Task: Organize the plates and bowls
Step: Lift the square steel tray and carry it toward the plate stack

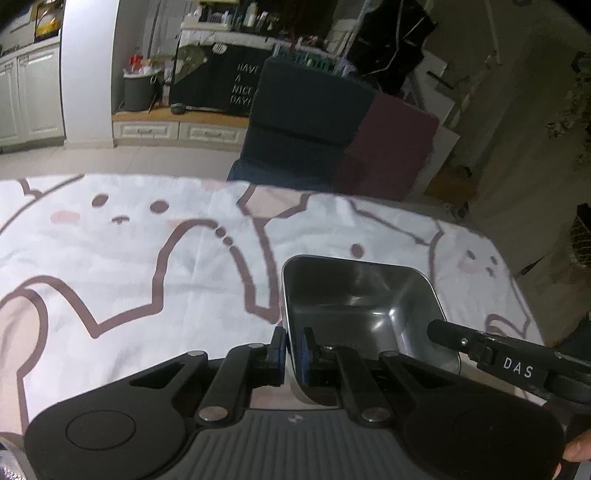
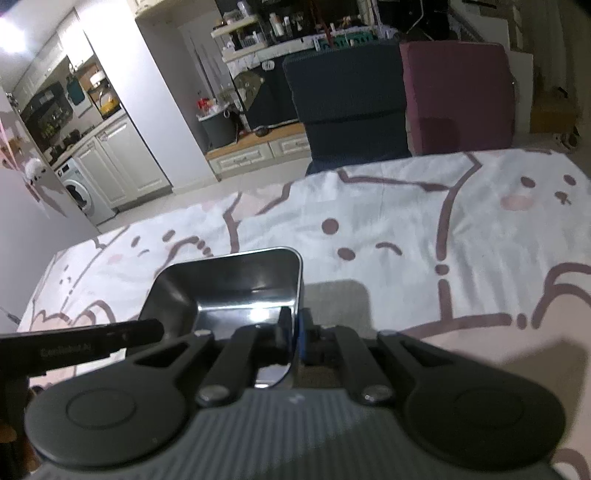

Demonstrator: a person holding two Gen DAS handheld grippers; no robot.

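Readable text: "HAVE A NICE DAY" in pale letters on the dark cloth [image 1: 221,85] draped over the far shelf unit. "DAS" in white on the right tool [image 1: 517,369] arm; lettering on the left tool [image 2: 66,350] is too blurred.

A lived-in home, open-plan: white kitchen cabinets [image 2: 122,162] with a washing machine [image 2: 83,194] beneath the worktop, cluttered shelves [image 2: 255,33], a dark blue armchair [image 2: 347,107] beside a maroon one [image 2: 458,96], and a cartoon-print tablecloth [image 1: 147,258] covering the table.
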